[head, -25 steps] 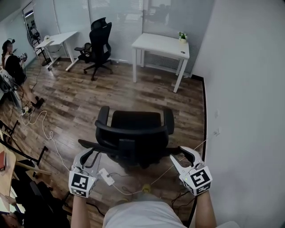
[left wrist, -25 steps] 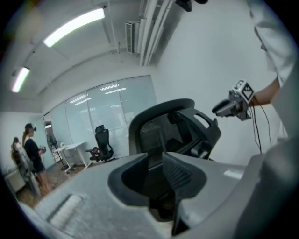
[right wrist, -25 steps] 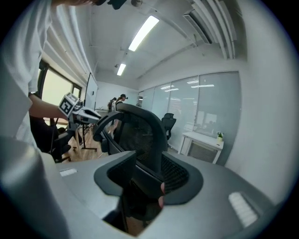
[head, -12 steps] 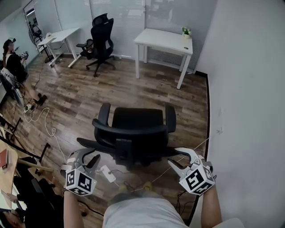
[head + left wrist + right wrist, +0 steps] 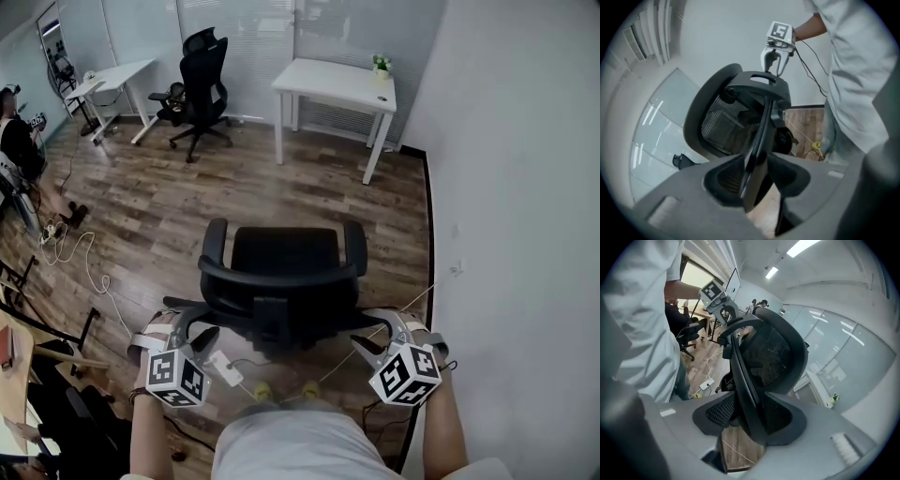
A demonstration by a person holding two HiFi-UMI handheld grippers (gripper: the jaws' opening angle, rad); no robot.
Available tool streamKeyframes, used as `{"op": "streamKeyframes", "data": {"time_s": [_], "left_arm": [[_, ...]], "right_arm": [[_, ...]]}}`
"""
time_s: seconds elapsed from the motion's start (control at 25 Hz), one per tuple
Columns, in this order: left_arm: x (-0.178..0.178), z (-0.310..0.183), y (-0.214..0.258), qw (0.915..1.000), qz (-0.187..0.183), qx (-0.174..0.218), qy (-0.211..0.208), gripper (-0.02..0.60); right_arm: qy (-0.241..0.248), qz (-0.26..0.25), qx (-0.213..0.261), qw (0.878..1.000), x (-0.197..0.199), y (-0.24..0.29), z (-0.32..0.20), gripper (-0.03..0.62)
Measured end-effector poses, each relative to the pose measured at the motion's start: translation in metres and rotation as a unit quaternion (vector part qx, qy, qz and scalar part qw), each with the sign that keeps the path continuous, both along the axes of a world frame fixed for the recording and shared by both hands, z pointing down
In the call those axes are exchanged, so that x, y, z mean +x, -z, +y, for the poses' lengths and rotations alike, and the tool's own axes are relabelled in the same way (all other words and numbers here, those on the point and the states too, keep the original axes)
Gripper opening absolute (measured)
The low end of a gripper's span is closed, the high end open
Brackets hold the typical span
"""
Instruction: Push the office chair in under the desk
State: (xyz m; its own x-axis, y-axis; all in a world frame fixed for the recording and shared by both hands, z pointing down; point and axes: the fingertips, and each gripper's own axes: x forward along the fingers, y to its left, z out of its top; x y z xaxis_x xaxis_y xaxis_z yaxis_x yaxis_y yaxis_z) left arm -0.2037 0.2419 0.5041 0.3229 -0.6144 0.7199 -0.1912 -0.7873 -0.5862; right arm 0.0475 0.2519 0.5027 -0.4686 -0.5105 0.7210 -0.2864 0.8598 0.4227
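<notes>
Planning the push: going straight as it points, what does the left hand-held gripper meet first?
Probably the office chair's backrest edge, already between the left hand-held gripper's jaws, which have just been opening.

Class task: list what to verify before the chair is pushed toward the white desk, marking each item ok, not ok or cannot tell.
1. Left gripper astride the backrest rim: ok; jaws have just been opening, not clamped.
2. Right gripper astride it: ok; jaws likewise just opening, unclamped.
3. Office chair faces white desk: ok.
4. Floor between them bare: ok.
5. Power strip clear of castors: cannot tell.
</notes>
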Motion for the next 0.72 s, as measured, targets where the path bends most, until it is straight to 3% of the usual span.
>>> {"op": "streamKeyframes", "data": {"time_s": [0.16,0.52,0.72], "left_arm": [[0.001,-0.002,-0.007,0.9995,-0.024,-0.004,-0.021,0.156],[0.004,-0.011,-0.022,0.9979,-0.032,-0.033,-0.046,0.17],[0.003,-0.019,-0.025,0.9976,-0.043,-0.022,-0.049,0.173]], "right_arm": [[0.0,0.0,-0.002,1.0,-0.009,-0.003,-0.001,0.179],[0.002,0.037,0.006,0.999,-0.023,-0.017,-0.015,0.183],[0.001,0.034,0.009,0.999,-0.025,-0.017,-0.018,0.186]]}}
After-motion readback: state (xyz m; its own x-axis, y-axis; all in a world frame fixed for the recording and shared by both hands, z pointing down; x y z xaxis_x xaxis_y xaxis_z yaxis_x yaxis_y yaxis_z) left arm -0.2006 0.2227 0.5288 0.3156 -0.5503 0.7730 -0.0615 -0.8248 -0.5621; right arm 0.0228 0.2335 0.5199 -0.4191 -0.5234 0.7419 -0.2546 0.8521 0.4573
